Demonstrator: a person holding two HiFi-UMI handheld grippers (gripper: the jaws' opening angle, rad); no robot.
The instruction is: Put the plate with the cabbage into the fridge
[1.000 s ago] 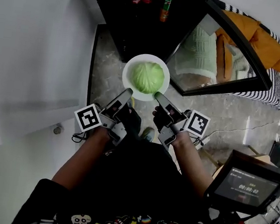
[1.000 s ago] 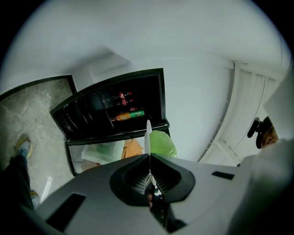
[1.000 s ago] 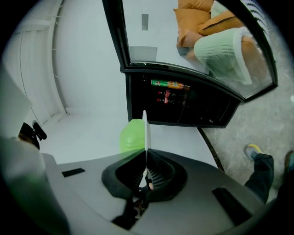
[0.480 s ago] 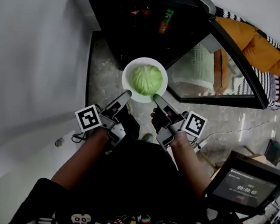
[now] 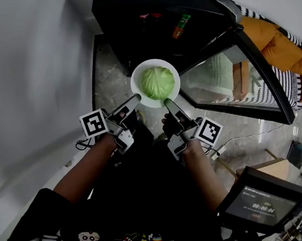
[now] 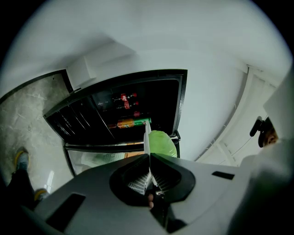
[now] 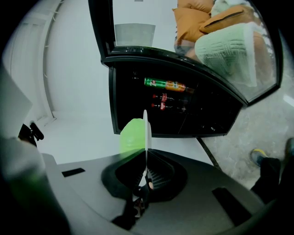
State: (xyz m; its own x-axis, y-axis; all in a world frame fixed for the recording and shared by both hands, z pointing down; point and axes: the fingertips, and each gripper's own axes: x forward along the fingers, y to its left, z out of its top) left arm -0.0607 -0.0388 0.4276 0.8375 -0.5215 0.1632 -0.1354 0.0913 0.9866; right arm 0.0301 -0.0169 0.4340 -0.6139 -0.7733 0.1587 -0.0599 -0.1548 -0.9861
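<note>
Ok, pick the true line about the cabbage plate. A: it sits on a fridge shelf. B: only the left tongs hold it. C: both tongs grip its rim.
C: the left tongs and the right tongs are each shut on the rim of the plate, holding it and the cabbage in front of the open fridge.

The right tool [image 7: 146, 169] has its jaws pressed together on the rim of the plate [image 7: 145, 131], which shows edge-on. The cabbage [image 7: 132, 135] sits left of the plate. Beyond the plate the fridge [image 7: 211, 117] stands open, with an orange-and-green bottle [image 7: 166, 84] lying above two dark bottles [image 7: 165, 101].
</note>
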